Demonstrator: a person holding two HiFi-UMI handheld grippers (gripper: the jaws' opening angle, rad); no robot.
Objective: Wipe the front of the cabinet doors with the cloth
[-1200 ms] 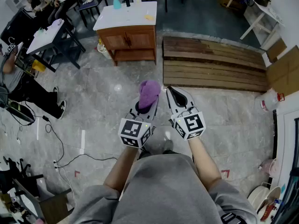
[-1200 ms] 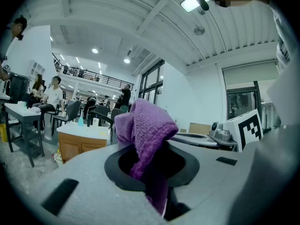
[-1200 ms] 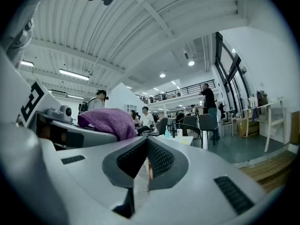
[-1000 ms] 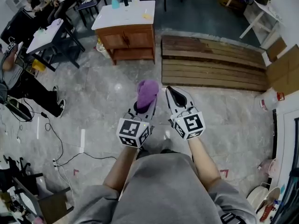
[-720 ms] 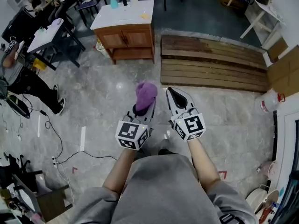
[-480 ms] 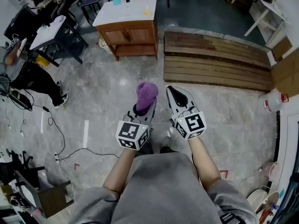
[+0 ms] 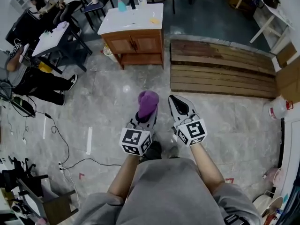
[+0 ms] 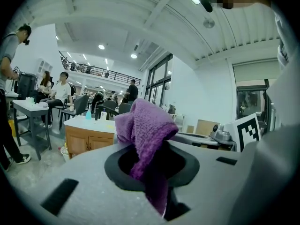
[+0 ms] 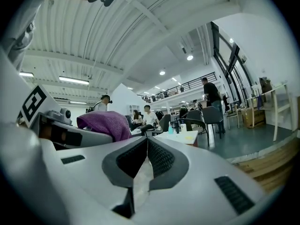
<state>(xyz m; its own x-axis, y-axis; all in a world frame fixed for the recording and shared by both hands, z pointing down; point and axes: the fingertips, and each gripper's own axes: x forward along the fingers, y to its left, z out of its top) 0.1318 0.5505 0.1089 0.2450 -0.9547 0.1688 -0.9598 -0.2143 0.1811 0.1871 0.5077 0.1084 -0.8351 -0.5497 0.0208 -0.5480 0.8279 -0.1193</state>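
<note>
A purple cloth (image 7: 147, 102) sticks up out of my left gripper (image 7: 145, 114), which is shut on it; in the left gripper view the cloth (image 8: 143, 139) bulges from between the jaws. Beside it on the right, my right gripper (image 7: 177, 103) is shut with nothing in it, its tips meeting in the right gripper view (image 9: 146, 139), where the cloth (image 9: 103, 123) shows at left. A wooden cabinet (image 7: 135, 43) with two front doors and a white top stands on the floor well ahead, also small in the left gripper view (image 8: 89, 142).
Bottles (image 7: 121, 4) and a yellow item stand on the cabinet top. A wooden pallet (image 7: 220, 71) lies right of the cabinet. Seated people and desks (image 7: 51, 36) fill the left. Cables (image 7: 56, 135) trail on the grey floor; cardboard (image 7: 287, 71) leans at right.
The person has stepped forward a little; the cabinet and pallet sit lower and nearer in view. Both grippers keep their pose, the left still holding the cloth.
</note>
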